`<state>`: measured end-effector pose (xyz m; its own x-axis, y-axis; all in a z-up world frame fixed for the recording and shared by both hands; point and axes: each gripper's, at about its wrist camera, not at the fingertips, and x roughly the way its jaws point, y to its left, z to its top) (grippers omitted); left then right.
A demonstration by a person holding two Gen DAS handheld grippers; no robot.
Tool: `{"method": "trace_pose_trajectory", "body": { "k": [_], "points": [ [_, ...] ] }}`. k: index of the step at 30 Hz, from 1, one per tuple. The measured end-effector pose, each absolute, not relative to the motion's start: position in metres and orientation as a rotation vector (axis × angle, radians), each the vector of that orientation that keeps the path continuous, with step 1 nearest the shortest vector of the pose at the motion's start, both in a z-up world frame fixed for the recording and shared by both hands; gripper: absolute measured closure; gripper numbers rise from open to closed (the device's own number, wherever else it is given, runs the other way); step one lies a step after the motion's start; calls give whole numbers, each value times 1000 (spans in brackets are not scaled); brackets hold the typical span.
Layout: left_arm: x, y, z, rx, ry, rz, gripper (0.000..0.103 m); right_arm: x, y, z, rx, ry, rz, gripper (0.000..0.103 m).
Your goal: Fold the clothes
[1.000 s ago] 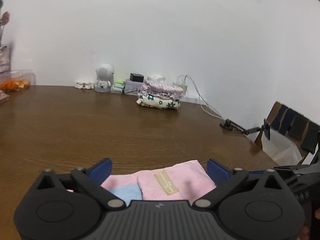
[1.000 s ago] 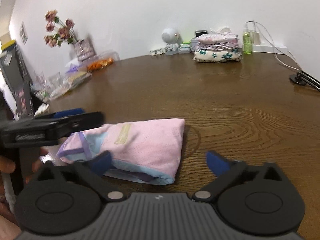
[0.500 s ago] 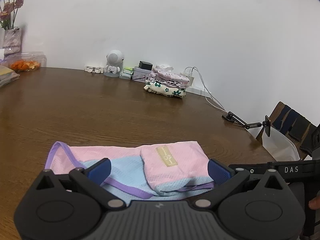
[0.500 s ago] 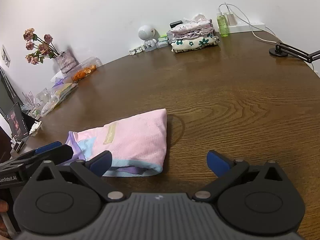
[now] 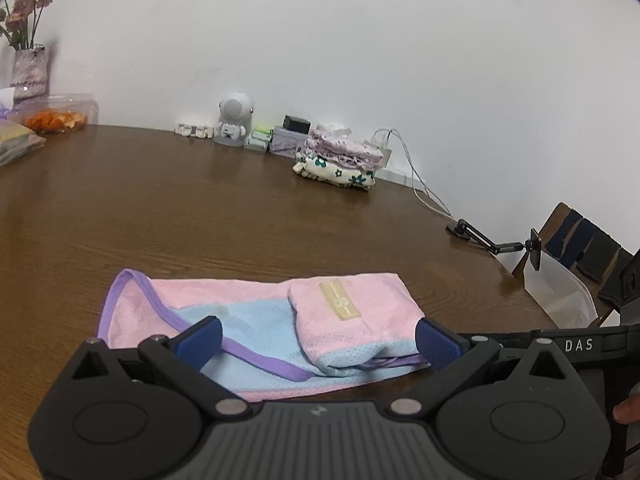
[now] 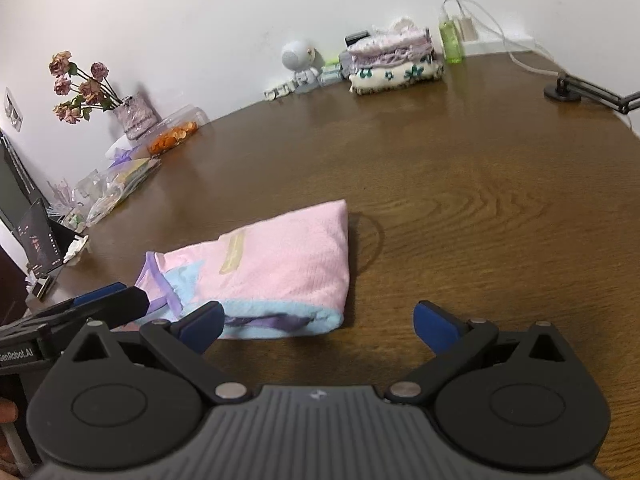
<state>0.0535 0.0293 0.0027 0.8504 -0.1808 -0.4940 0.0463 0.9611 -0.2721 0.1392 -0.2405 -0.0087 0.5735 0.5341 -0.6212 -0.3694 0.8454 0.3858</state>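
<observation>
Your 2 hand-held grippers, left [image 5: 318, 338] and right [image 6: 316, 326], are spread wide and empty above the brown wooden bench [image 6: 480, 184]; the pink garment [image 5: 256, 312] (part folded) lies just ahead, against a white wall [image 5: 320, 40].

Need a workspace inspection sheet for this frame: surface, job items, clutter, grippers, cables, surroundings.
Surface: round dark-brown wooden table, bare in the middle.
Job's things: pink and light-blue mesh garment with purple trim, partly folded, right part doubled over, lying flat; stack of folded floral clothes by the wall.
Clutter: white round-headed robot figurine; green bottle; clear tub of orange pieces; vase of dried pink roses; plastic-wrapped packets.
Grippers: left gripper open, over the garment's near edge; right gripper open, holding nothing.
Cables: white cable from charger along the wall.
Surroundings: white wall; black articulated clamp arm at table edge.
</observation>
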Motion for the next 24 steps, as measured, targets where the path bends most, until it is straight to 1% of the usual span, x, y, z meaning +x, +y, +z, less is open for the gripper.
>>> {"method": "trace_pose_trajectory", "body": {
  "k": [21,24],
  "points": [
    [63,31,-3,-259,582,-112,0,145,-244,-17,258,817,549,0],
    [67,29,-3,-244,589,-115,3,146,-246,-19,269,817,542,0]
  ]
}}
